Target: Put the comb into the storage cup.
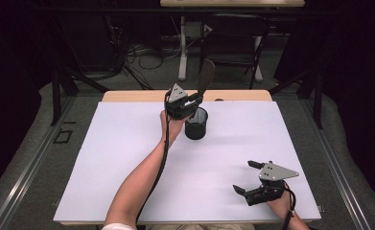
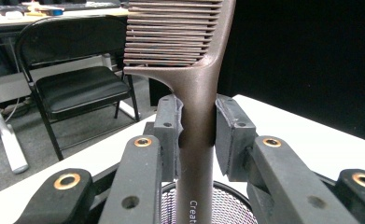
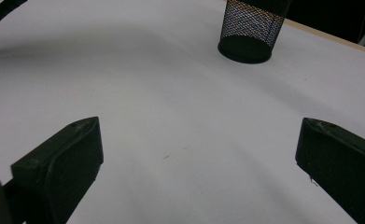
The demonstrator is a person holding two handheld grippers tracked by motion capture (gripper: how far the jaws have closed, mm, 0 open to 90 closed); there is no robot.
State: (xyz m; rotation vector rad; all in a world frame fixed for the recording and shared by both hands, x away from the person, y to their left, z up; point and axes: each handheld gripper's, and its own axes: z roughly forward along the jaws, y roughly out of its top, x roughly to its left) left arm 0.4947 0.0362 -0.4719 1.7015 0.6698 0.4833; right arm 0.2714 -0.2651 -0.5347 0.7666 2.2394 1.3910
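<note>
Left gripper (image 2: 196, 135) clamped on the comb (image 2: 189, 70) handle, teeth above the jaws, mesh cup (image 2: 227, 205) below. Light, stiff, slick plastic; best gripped mid-handle. Right gripper (image 1: 252, 178) jaws apart, empty.

I lost the comb's (image 2: 196, 70) teeth past the top edge; its lower handle was cut off above the cup (image 2: 227, 205).

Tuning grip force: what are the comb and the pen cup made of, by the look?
Comb: looks like moulded plastic, dark brown, matte and faintly grainy, teeth and handle in one piece; the left gripper is shut on its handle. Pen cup: black wire mesh, probably coated metal, with a see-through lattice wall and a solid base ring. Neither material is certain from looks alone.
</note>
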